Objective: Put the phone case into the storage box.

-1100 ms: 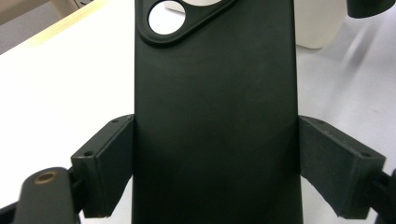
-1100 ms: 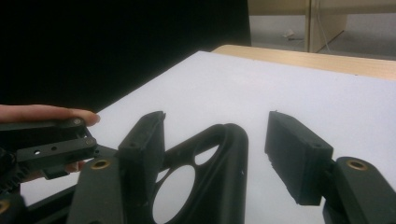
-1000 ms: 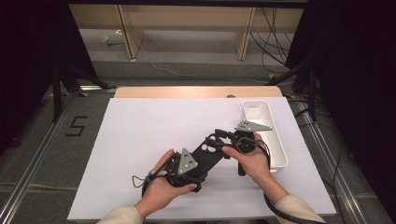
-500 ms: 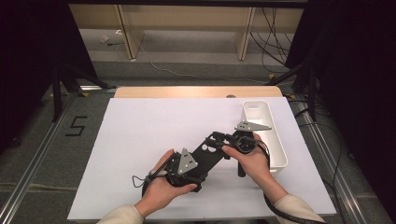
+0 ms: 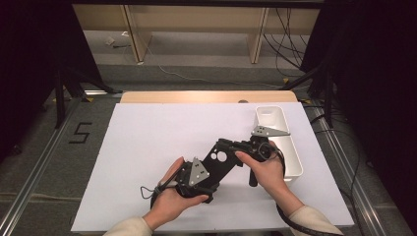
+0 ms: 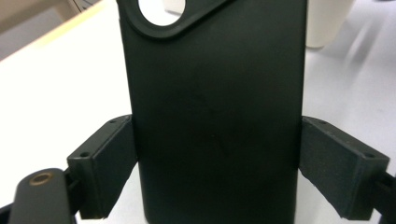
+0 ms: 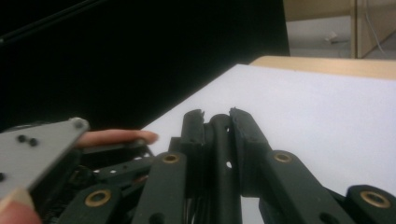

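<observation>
Little had moved since the earlier frames: both hands and the two grippers stayed where they had been, joined over the near right part of the table. In the high view, the left gripper (image 5: 209,169) lay in the left hand (image 5: 172,196) and clamped a flat black phone case (image 5: 220,161) that slanted up toward the right gripper (image 5: 231,146), held in the right hand (image 5: 263,169) just beside a long white tray (image 5: 290,152). The white sheet (image 5: 147,147) covered the table, with a strip of bare wooden edge (image 5: 196,96) at the far side. In the left gripper view, the case (image 6: 215,116), with its round camera hole at the top, stood upright between the two black pads (image 6: 105,163), which pressed on its left and right edges; the left gripper (image 6: 215,168) was thus pinching the case. In the right gripper view, the right gripper (image 7: 219,123) had its jaws drawn close on the thin edge of the black case (image 7: 219,154), with a fingertip (image 7: 116,136) of the other hand resting to the left.
</observation>
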Tool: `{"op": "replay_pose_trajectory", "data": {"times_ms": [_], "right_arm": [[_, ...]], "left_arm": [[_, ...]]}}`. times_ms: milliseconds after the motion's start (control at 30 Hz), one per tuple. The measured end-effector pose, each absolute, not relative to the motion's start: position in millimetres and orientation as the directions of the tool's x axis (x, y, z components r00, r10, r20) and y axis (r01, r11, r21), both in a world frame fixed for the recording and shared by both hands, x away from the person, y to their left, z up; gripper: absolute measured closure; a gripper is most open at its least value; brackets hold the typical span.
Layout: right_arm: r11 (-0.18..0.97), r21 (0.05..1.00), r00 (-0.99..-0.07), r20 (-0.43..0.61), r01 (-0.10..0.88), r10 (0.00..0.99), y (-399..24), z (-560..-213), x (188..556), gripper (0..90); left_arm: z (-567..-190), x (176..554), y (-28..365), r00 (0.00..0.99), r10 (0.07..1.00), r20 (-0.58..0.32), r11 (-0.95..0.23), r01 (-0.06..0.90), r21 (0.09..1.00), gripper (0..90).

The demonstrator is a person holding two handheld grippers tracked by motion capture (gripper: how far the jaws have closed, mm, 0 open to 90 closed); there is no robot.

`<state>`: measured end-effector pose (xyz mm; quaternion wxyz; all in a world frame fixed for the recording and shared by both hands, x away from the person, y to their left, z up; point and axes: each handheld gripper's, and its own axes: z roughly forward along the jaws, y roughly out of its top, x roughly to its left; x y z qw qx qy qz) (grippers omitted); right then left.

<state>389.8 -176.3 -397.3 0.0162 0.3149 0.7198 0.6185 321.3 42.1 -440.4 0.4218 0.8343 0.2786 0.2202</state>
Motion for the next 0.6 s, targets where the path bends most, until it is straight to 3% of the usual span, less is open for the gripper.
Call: {"op": "replay_pose_trajectory", "data": {"times_ms": [33,67,233,600], "right_arm": [[0.038,0.901,-0.809,0.368,0.432,0.459,-175.3,-393.6,388.2,78.1],[0.077,0.906,-0.825,0.342,0.417,0.45,-173.9,-389.1,386.5,78.3],[0.119,0.919,-0.845,0.287,0.376,0.452,-176.5,-382.5,385.6,78.2],[0.199,0.917,-0.882,0.244,0.344,0.402,-186.0,-374.3,388.5,78.1]], "left_arm": [[-438.7,322.1,43.9,0.744,0.653,0.142,-0.483,0.265,0.834,14.2],[-438.4,322.8,44.4,0.748,0.651,0.124,-0.468,0.268,0.842,21.9],[-436.0,328.0,54.2,0.769,0.638,0.027,-0.4,0.302,0.865,19.9],[-435.7,340.3,71.8,0.835,0.547,-0.064,-0.371,0.31,0.875,45.1]]}}
